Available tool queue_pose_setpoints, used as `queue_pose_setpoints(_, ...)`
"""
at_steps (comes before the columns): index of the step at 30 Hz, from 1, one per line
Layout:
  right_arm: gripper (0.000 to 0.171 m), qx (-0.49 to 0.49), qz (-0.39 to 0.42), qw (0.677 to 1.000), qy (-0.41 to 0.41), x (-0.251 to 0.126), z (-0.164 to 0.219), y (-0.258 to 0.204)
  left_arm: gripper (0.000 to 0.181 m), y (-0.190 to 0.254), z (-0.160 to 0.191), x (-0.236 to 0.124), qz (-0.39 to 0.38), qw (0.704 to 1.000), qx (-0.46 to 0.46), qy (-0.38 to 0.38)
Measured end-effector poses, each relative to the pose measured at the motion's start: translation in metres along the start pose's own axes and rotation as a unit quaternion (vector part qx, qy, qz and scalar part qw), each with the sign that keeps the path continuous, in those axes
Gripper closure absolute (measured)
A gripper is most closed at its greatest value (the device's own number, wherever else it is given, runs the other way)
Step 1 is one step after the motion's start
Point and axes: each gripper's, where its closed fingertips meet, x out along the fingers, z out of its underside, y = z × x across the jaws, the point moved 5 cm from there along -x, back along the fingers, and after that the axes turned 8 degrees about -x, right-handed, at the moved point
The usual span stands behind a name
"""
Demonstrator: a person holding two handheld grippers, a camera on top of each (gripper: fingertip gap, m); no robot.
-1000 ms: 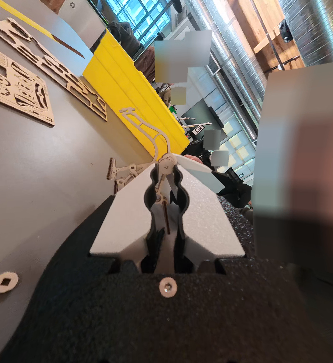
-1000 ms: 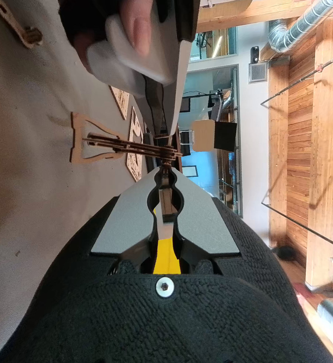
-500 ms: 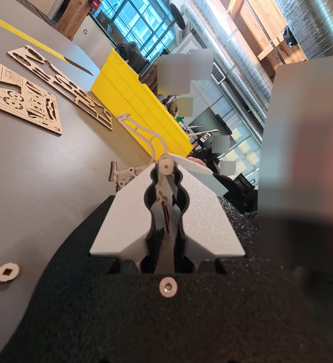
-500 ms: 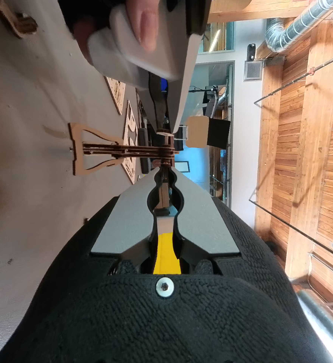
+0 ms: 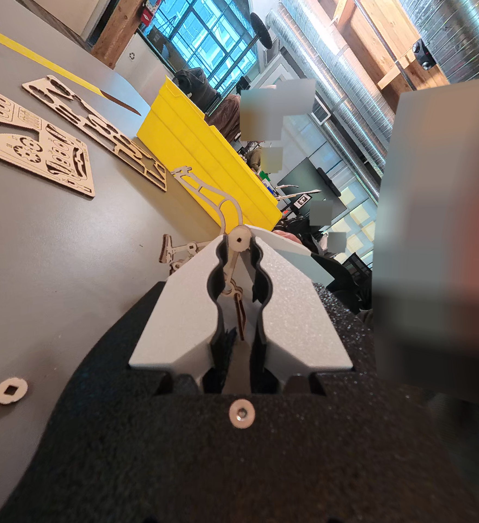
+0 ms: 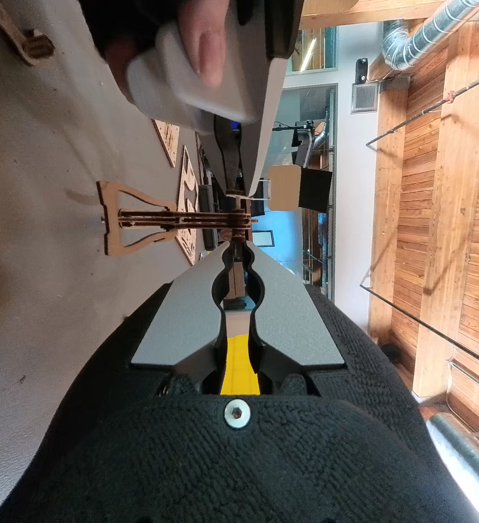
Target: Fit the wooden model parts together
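My left gripper [image 5: 239,240] is shut on a small round wooden disc [image 5: 240,240] with a square hole. Past it are the wooden model's curved arm [image 5: 204,192] and its foot [image 5: 169,252]. My right gripper [image 6: 236,243] is shut on the axle of the wooden model [image 6: 176,220], a flat layered frame that sticks out to the left over the grey table [image 6: 48,283]. The left gripper [image 6: 238,192] comes down from the top of the right wrist view. It holds the disc [image 6: 234,194] against the tip of the model's axle, just above the hub [image 6: 239,219].
A yellow bin [image 5: 210,158] stands behind the model. Laser-cut wooden sheets [image 5: 34,147] [image 5: 96,130] lie at the far left of the table. A loose wooden washer [image 5: 10,390] lies near my left gripper. Another wooden part [image 6: 31,45] lies at the top left of the right wrist view. Only a small space, under 4 cm, lies between the two pairs of fingers. My left gripper's tips are some 12 cm from the loose wooden washer [image 5: 10,390].
Both grippers have tilted slightly, so the model's frame now faces the right wrist view more squarely. The disc stays at the axle tip. Both grips are unchanged.
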Motion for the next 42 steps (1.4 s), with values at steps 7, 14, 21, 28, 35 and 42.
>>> queue_pose_setpoints(7,0.169,0.0,-0.002,1.0,0.009,-0.003,-0.002,0.001,0.168,-0.002,-0.001,0.0,-0.005,1.0,-0.004,0.002)
queue_pose_setpoints(14,0.168,0.006,-0.005,1.0,0.019,-0.003,-0.001,0.001,0.168,0.001,0.008,0.005,0.0,0.999,0.007,-0.04)
queue_pose_setpoints(21,0.168,0.018,-0.012,1.0,0.017,-0.001,0.005,0.0,0.168,0.003,0.008,0.005,0.011,0.999,0.009,-0.038)
queue_pose_setpoints(28,0.168,0.053,-0.015,0.998,0.021,-0.001,0.012,0.003,0.168,0.004,0.0,0.0,0.02,1.0,0.009,-0.011)
queue_pose_setpoints(35,0.169,0.121,-0.044,0.989,0.071,-0.002,0.011,-0.001,0.168,0.004,-0.003,0.0,0.007,0.999,0.035,-0.004)
queue_pose_setpoints(42,0.168,0.139,-0.057,0.984,0.097,-0.003,0.009,-0.003,0.168,0.003,-0.001,0.002,0.009,0.999,0.034,-0.014)
